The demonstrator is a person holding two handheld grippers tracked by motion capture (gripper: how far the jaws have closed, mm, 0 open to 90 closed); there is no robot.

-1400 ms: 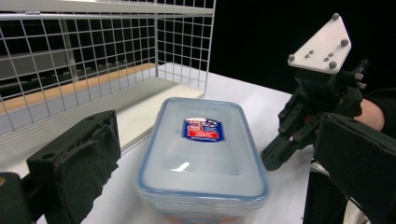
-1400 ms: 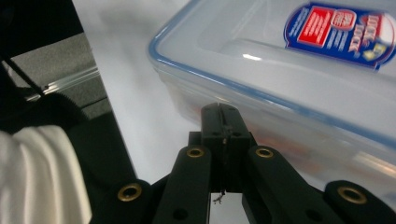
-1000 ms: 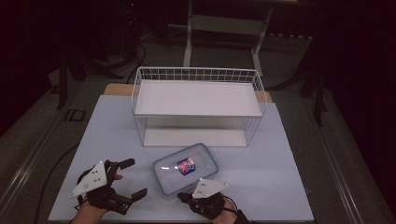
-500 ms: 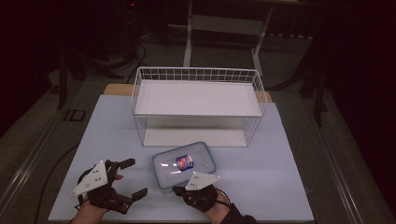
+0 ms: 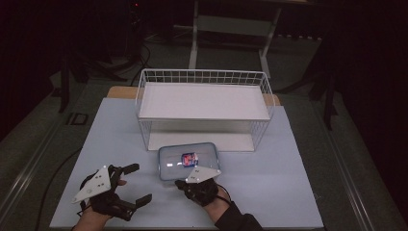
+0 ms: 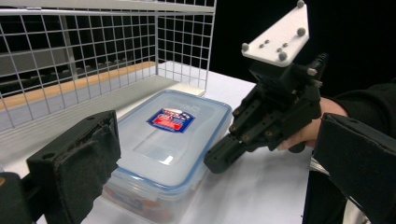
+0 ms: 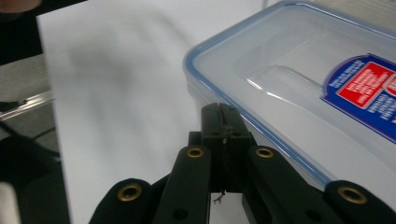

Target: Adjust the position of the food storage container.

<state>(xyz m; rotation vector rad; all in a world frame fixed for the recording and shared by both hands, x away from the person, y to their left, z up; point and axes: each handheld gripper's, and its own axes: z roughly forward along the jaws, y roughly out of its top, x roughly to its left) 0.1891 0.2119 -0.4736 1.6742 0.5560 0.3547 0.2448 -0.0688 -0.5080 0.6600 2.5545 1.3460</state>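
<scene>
Lying lower centre of the high view, the lidded container [image 5: 188, 160] is touched at its near edge by the pressed-together right gripper [image 5: 181, 183]; left gripper [image 5: 137, 184] is held spread, farther off.

- In the high view we see a dim room: the floor and background fall to near black, while the pale table [image 5: 288, 192] and the white wire rack [image 5: 202, 96] catch light from above.
- We notice a soft sheen on the lid of the clear food container [image 5: 188, 160], and the whole frame looks a little grainy.
- In the left gripper view we find brighter light; the near jaw pads are out of focus, and the container's label reads sharper.
- In the right gripper view we see a broad soft shadow on the table and glare streaks on the lid.
</scene>
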